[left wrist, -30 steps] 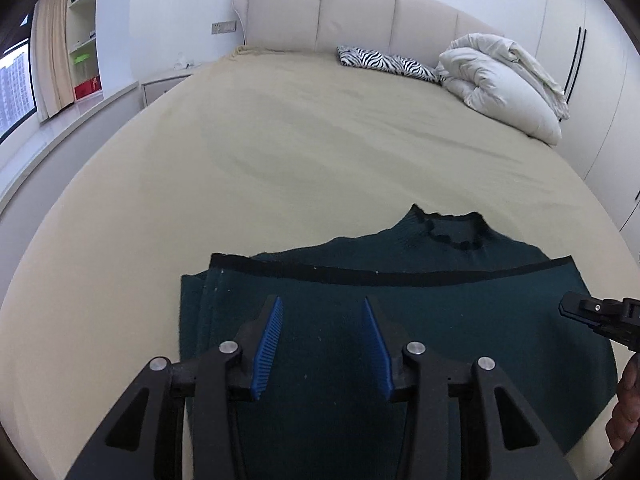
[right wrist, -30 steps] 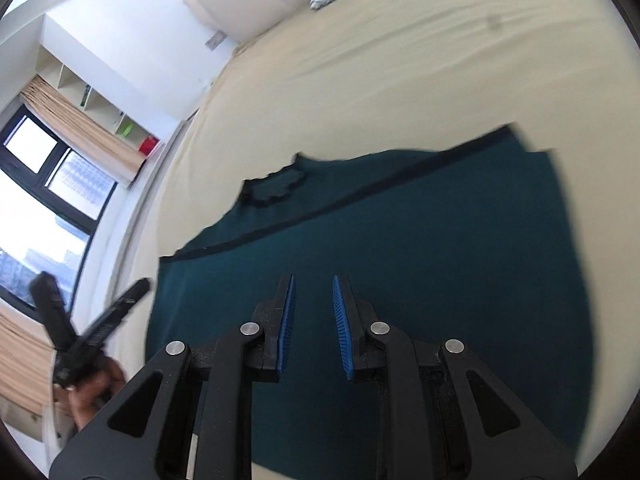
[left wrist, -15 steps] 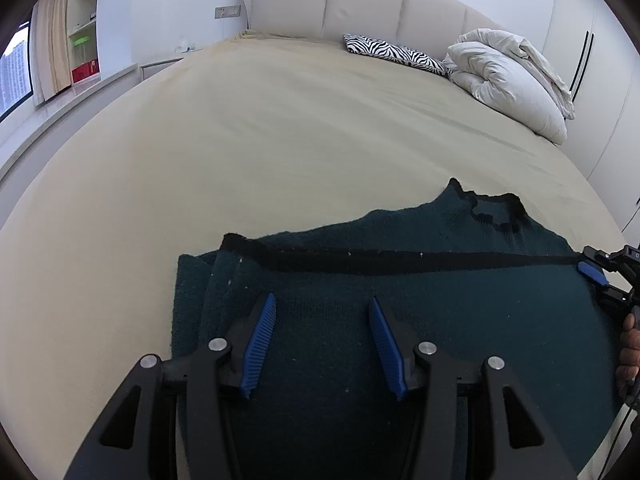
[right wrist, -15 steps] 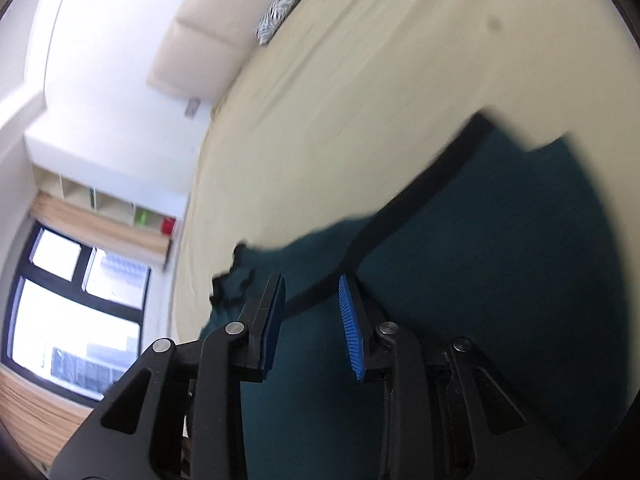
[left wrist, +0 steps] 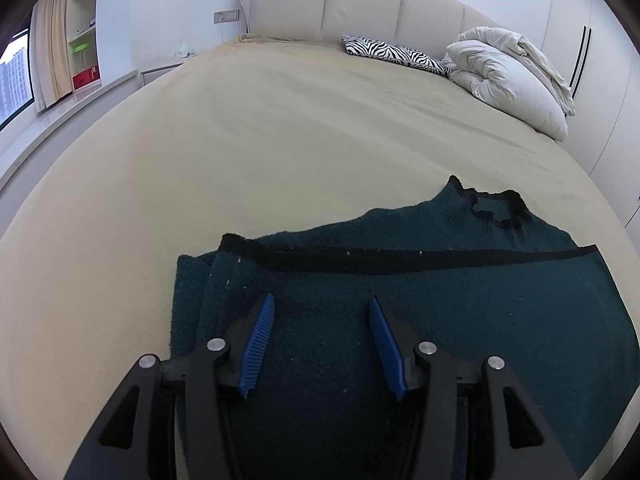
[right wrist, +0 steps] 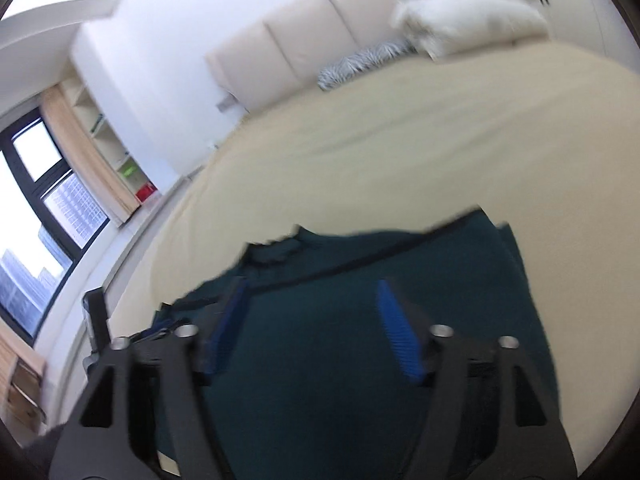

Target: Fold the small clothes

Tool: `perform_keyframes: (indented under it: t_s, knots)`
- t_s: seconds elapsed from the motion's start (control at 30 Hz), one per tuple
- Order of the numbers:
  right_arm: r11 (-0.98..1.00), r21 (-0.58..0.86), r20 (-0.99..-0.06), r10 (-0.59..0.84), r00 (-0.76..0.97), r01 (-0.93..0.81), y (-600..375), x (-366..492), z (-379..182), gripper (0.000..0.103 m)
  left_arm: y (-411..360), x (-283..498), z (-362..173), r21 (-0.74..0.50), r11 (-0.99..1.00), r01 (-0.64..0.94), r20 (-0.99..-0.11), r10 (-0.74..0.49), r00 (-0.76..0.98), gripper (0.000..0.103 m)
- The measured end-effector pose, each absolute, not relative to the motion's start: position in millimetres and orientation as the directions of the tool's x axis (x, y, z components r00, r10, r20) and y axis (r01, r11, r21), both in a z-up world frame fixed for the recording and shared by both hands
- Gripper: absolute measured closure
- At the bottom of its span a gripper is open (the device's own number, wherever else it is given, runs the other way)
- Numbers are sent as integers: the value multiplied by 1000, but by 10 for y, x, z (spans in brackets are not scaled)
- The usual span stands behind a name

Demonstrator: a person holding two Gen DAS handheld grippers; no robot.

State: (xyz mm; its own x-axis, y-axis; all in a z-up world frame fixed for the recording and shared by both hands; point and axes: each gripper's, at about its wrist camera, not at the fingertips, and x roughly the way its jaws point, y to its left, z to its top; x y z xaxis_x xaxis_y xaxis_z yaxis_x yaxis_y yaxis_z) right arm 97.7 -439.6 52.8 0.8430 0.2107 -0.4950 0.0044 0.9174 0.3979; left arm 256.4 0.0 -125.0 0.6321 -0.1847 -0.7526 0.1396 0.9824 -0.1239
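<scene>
Dark teal knit sweater w/ black trim (left wrist: 400, 320) lying flat on beige bed sheet (left wrist: 280, 140), near edge of bed; hem band folded up toward collar, left side doubled over, so part-folded by the look of it. Left tool (left wrist: 322, 340) spread wide, nothing gripped, poised above fabric approx. mid-garment, prob. lined up for next pinch. Right tool (right wrist: 312, 324) likewise wide open, empty, above sweater; view blurred, contact w/ cloth not determinable. Zebra-print cushion (left wrist: 394, 54) and white bundled duvet (left wrist: 512, 76) well apart at headboard, clear of work area.
</scene>
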Motion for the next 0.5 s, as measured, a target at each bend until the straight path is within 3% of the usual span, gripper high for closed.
perform_keyframes:
  t_s: [0.1, 0.17, 0.23, 0.33, 0.5]
  knots:
    - [940, 342, -422, 169, 891, -16, -4074, 907, 654, 2, -10, 2557, -1254, -120, 983, 139, -750, -181, 636, 50]
    - [937, 347, -416, 187, 890, -34, -3983, 868, 751, 2, -19, 2546, -1256, -113, 984, 139, -749, -176, 638, 50]
    - [902, 430, -467, 246, 849, -25, -4037, 859, 762, 2, -32, 2542, -1259, -105, 985, 138, -748, -170, 641, 50]
    - [781, 622, -507, 456, 731, -56, -3923, 873, 549, 2, -52, 2530, -1263, -89, 987, 137, -746, -157, 647, 50]
    - [673, 729, -504, 651, 568, -125, -3448, 842, 151, 2, -94, 2527, -1262, -56, 989, 135, -745, -132, 654, 50]
